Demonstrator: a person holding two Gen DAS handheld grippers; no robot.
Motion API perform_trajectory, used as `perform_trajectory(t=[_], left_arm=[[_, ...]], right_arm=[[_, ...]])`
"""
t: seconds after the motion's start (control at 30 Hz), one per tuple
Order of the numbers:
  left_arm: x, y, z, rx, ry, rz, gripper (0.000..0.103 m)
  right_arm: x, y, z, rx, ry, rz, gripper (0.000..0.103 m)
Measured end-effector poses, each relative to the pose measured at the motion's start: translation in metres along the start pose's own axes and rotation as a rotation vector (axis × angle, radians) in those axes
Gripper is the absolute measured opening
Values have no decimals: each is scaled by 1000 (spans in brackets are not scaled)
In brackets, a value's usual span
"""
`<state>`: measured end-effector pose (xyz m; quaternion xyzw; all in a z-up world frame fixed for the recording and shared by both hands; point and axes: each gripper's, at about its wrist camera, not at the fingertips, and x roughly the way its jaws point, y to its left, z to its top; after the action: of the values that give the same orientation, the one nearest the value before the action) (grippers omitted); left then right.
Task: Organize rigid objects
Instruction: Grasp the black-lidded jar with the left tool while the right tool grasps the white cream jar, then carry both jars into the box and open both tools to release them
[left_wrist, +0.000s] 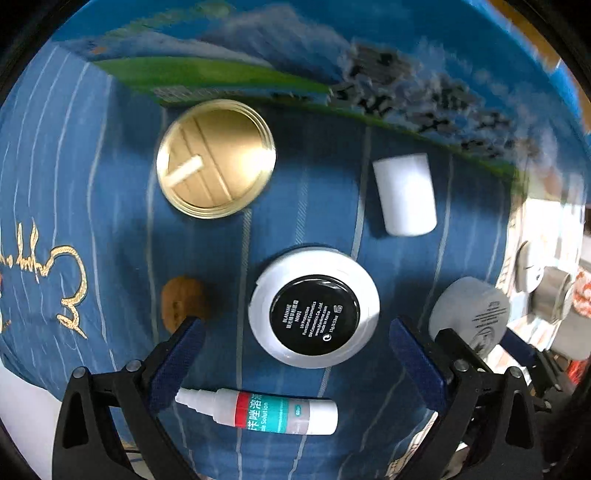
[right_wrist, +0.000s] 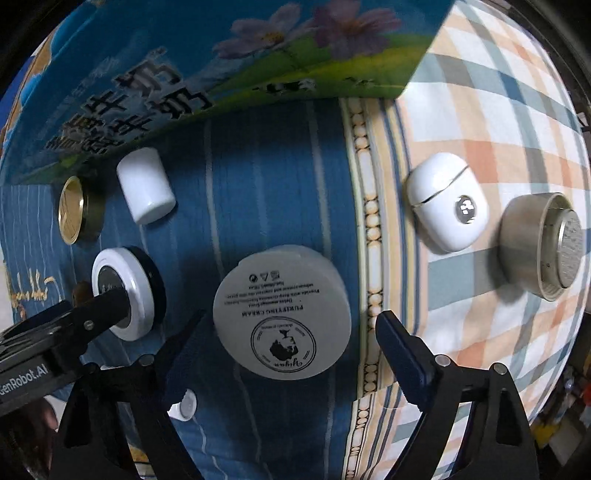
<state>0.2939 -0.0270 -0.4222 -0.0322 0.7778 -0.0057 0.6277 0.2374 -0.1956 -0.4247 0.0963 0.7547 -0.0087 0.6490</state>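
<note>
My left gripper (left_wrist: 295, 328) is open above a round white compact with a black label (left_wrist: 314, 307), which lies between its fingers on the blue striped cloth (left_wrist: 110, 221). Around it lie a gold tin lid (left_wrist: 216, 158), a white cylinder (left_wrist: 405, 194), a walnut (left_wrist: 183, 301) and a small dropper bottle (left_wrist: 258, 410). My right gripper (right_wrist: 291, 325) is open around a grey cream jar (right_wrist: 282, 314); the jar also shows in the left wrist view (left_wrist: 469, 314). The compact (right_wrist: 123, 291), lid (right_wrist: 72, 210) and cylinder (right_wrist: 146, 190) show at the left of the right wrist view.
A blue printed carton (right_wrist: 184, 74) lies along the far side, also in the left wrist view (left_wrist: 369, 66). On the checked cloth (right_wrist: 480, 129) to the right sit a white earbud case (right_wrist: 447, 206) and a metal cylinder (right_wrist: 539, 243). The left gripper's arm (right_wrist: 55, 332) crosses the lower left.
</note>
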Motion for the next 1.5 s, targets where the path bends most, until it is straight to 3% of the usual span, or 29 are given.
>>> perform_trajectory(t=[0.07,0.13,0.2,0.33,0.7,1.03,1.23,1.5], left_arm=[[10,-3,0,12,17,14,101],[18,-5,-1,15,22,26,92],[27,-6,-2,15,31,20,74],[33,-7,-9,2,9,44,74],[38,-9,-8,-36,1,43,76],[19,-18,-26,-4,-39,36,73],[5,-8,-60,12,-64,13,73],[-42,-20,-115,79,-148,4,73]], right_arm=[[10,0,0,-7,15,-12,89],[19,1,1,-7,32,-10,83],[27,2,0,-15,45,-11,81],[42,16,6,-45,41,-25,71],[42,18,8,-44,80,-50,71],[63,37,18,-58,84,-148,69],[71,37,10,-82,90,-142,68],[56,27,-17,-104,55,-110,68]])
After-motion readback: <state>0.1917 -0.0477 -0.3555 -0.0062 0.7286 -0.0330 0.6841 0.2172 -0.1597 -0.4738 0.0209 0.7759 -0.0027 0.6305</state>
